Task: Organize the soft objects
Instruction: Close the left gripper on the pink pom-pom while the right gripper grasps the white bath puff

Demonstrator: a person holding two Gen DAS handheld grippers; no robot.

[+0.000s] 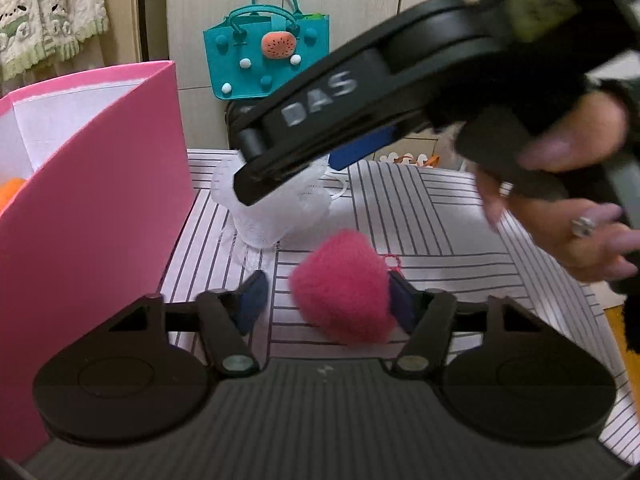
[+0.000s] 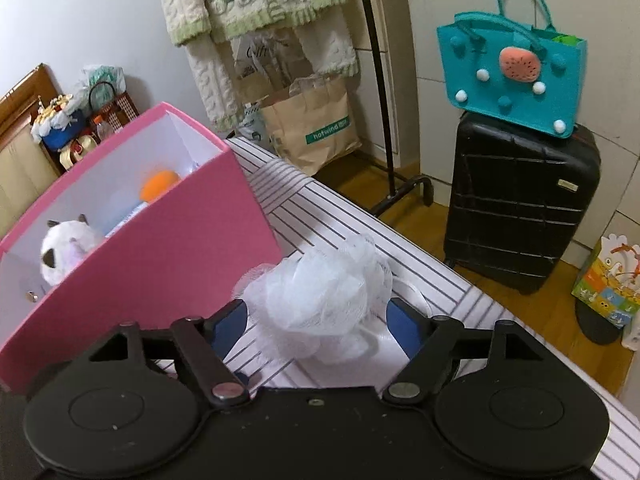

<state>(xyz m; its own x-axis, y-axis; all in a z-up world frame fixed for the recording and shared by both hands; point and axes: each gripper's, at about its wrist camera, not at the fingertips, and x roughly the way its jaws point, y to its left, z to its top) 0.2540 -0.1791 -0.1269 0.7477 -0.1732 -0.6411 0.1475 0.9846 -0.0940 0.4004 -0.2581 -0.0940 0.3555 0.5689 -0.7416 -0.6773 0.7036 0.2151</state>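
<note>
Both grippers gape: left gripper (image 1: 324, 300) around upright pink pom-pom (image 1: 342, 286), right gripper (image 2: 316, 320) around white mesh puff (image 2: 320, 300).

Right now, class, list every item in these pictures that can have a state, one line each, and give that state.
Left gripper: open, fingers either side of the fluffy pink heart.
Fluffy pink heart: lying on the striped cloth, not gripped.
Right gripper: open, straddling the white mesh sponge.
White mesh sponge: resting on the cloth, uncompressed.
Pink box: open-topped, holding a white plush toy and an orange ball.
Teal felt bag: upright on the black suitcase.
</note>
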